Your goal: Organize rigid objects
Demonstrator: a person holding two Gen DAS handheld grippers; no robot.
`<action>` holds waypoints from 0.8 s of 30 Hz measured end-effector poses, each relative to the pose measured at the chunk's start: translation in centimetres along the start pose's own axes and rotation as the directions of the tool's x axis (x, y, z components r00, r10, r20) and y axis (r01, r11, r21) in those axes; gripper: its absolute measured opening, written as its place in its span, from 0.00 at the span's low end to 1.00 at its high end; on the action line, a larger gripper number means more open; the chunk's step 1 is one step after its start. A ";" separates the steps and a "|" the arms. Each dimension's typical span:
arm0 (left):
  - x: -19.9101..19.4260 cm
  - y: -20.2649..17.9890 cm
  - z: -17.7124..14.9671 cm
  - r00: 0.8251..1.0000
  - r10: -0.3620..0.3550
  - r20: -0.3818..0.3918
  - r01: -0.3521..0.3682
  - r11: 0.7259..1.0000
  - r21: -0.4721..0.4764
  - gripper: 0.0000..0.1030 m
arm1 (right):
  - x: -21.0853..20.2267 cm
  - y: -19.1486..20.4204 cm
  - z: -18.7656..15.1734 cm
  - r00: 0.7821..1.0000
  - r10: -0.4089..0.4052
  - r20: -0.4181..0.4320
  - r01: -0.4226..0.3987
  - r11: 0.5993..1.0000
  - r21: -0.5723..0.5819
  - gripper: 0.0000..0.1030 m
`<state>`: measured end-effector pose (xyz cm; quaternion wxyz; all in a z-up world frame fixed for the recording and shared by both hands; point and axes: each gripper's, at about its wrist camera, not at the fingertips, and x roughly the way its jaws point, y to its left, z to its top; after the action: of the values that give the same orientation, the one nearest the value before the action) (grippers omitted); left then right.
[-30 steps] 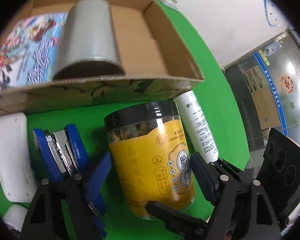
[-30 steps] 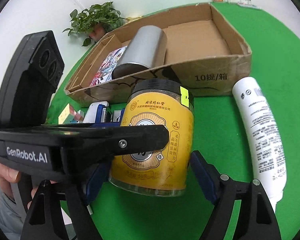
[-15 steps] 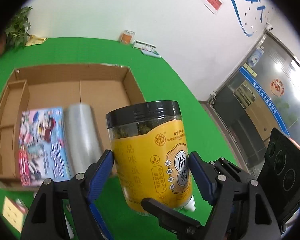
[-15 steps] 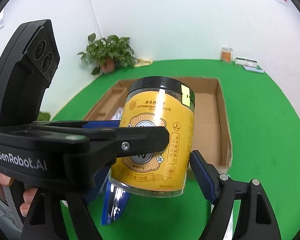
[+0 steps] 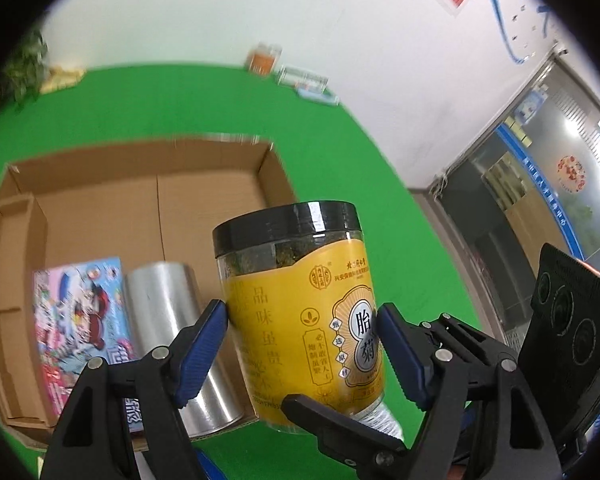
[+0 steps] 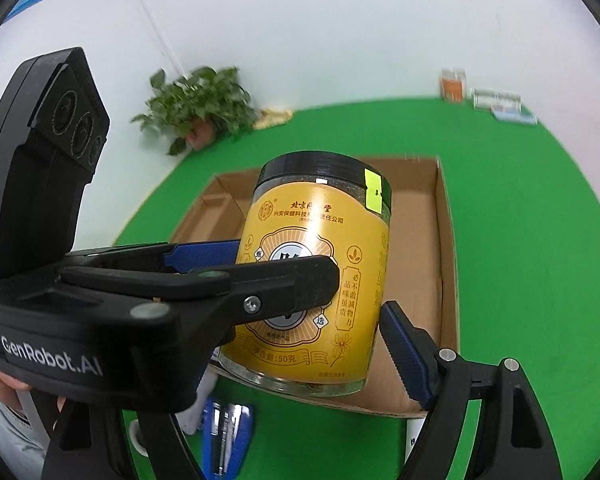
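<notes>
A yellow-labelled jar (image 5: 300, 320) with a black lid is held upright in the air above the near edge of an open cardboard box (image 5: 204, 192) that lies on the green tabletop (image 5: 340, 152). It is clamped between the blue pads of the left tool (image 5: 302, 338), one pad pressed on each side of the label. The right tool (image 6: 300, 328) is also set around the jar (image 6: 312, 280): its right pad is seen touching the jar's lower right side, while its left finger is hidden behind the left tool's black body, marked "GenRobot.AI", so whether a grip is made cannot be told.

On the jar's label Chinese characters are printed, with "50克" readable near the bottom, and a small yellow-green sticker is stuck at the lid's edge. Inside the box, at its left, a colourful printed booklet (image 5: 84, 320) lies flat, and a silver cylinder (image 5: 176, 332) lies on its side just beside it. A blue stapler (image 6: 228, 432) is seen on the tabletop below the jar.
</notes>
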<state>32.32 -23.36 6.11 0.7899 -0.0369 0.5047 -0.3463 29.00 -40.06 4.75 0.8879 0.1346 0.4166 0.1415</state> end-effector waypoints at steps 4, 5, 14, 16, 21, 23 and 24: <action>3.8 1.8 -1.0 0.995 -0.012 -0.098 0.007 0.999 -0.047 0.74 | 3.3 -1.6 -1.6 0.996 -0.002 -0.087 0.005 1.000 0.031 0.76; 4.5 2.2 -1.3 0.993 -0.014 -0.117 0.007 0.998 -0.054 0.74 | 4.1 -1.9 -2.2 0.994 -0.005 -0.111 0.008 0.999 0.033 0.76; 7.4 2.2 -2.4 0.979 -0.005 -0.206 -0.014 0.996 -0.089 0.69 | 8.2 -3.6 -3.8 0.979 -0.023 -0.203 0.037 0.997 0.065 0.76; 7.6 2.5 -2.3 0.969 -0.074 -0.234 0.044 0.990 -0.132 0.69 | 9.0 -4.2 -4.1 0.974 -0.024 -0.227 0.043 0.996 0.079 0.75; 4.8 3.6 -0.9 0.990 -0.014 -0.141 0.000 0.995 -0.103 0.69 | 8.6 -2.8 -4.4 0.974 -0.025 -0.223 0.030 0.999 0.019 0.77; 3.7 4.8 0.2 0.994 0.003 -0.107 -0.014 0.994 -0.108 0.69 | 7.3 -2.6 -4.4 0.981 0.017 -0.194 -0.015 1.000 0.012 0.78; 3.3 5.3 0.7 0.995 0.030 -0.090 -0.039 0.994 -0.101 0.69 | 6.5 -2.5 -4.3 0.983 0.059 -0.174 -0.057 0.998 0.016 0.77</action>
<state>36.46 -21.47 1.75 0.7698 -0.0534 0.5569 -0.3075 30.04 -39.51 -3.36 0.8427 0.1388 0.4893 0.1764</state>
